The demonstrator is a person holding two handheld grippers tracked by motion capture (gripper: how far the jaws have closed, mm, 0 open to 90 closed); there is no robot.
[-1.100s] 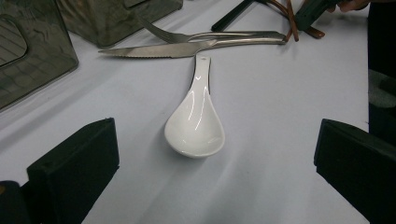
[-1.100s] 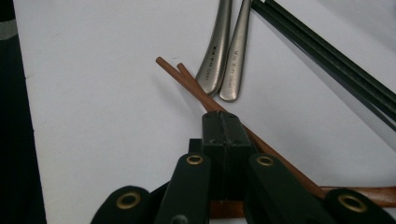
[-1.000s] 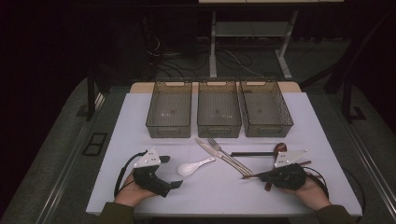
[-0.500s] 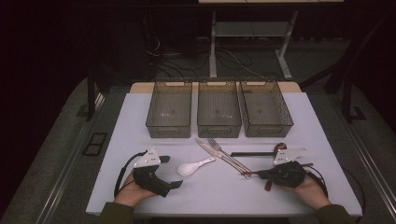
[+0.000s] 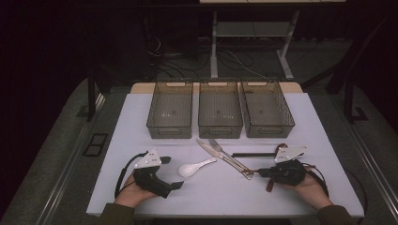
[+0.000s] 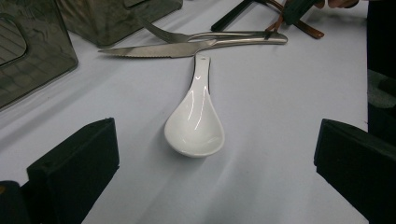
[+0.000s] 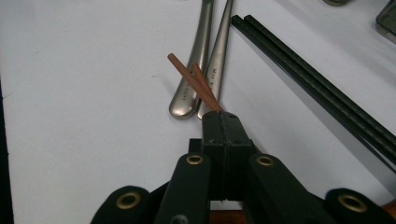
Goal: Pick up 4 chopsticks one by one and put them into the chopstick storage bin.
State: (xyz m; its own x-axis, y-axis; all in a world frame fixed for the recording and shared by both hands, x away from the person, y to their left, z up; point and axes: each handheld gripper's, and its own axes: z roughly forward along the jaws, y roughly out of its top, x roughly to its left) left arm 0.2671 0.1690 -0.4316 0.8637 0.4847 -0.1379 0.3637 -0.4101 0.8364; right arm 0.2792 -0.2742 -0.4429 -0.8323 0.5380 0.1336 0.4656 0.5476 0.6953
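Two brown chopsticks (image 7: 194,84) pinched in right gripper (image 7: 223,122), tips poking toward 11 o'clock over fork/knife handles; left gripper (image 6: 210,154) wide open w/ spoon (image 6: 196,121) dead ahead at 12, handle pointing away

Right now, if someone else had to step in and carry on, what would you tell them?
Left gripper: open, low over the table, jaws either side of the white spoon, not touching it.
Right gripper: shut on the brown chopsticks, whose tips lie over the handles of the fork and knife.
Black chopsticks lie on the table beside them.
The three bins at the back look empty.
Done: nothing binned yet. Left: probably all the cutlery still has to go into the bins; how it is sorted I cannot tell.
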